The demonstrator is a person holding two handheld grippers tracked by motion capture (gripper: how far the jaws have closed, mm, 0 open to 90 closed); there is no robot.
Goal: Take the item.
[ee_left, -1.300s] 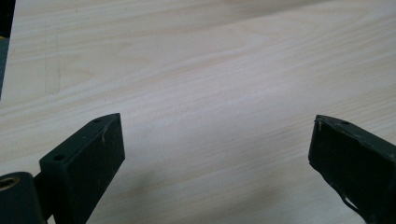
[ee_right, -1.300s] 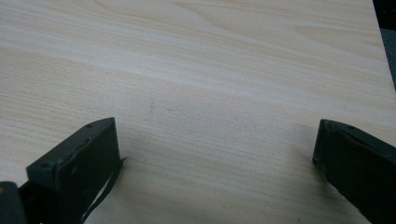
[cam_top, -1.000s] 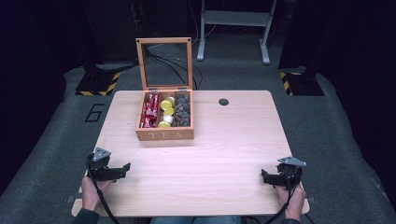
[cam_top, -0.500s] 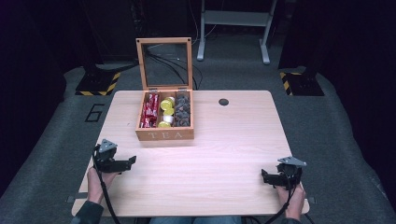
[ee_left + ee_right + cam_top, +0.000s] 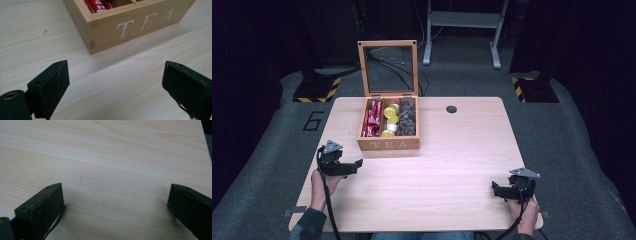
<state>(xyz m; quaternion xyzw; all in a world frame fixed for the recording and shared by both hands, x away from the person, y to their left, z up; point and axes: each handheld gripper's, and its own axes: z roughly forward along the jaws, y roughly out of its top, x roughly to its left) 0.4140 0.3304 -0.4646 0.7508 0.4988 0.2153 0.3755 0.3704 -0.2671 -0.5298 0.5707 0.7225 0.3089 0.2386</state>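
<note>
Where lid stands open, box (image 5: 388,144) reads "TEA"

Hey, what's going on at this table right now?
A person sits at a light wooden table holding a black two-jaw gripper in each hand. Both are open and hold nothing. The left gripper hovers near the front left corner of a wooden box lettered TEA, whose glass-paned lid stands open. Inside are red packets, yellow capsules and dark pieces, in three separate rows. The right gripper sits near the table's right front, over bare wood.
</note>
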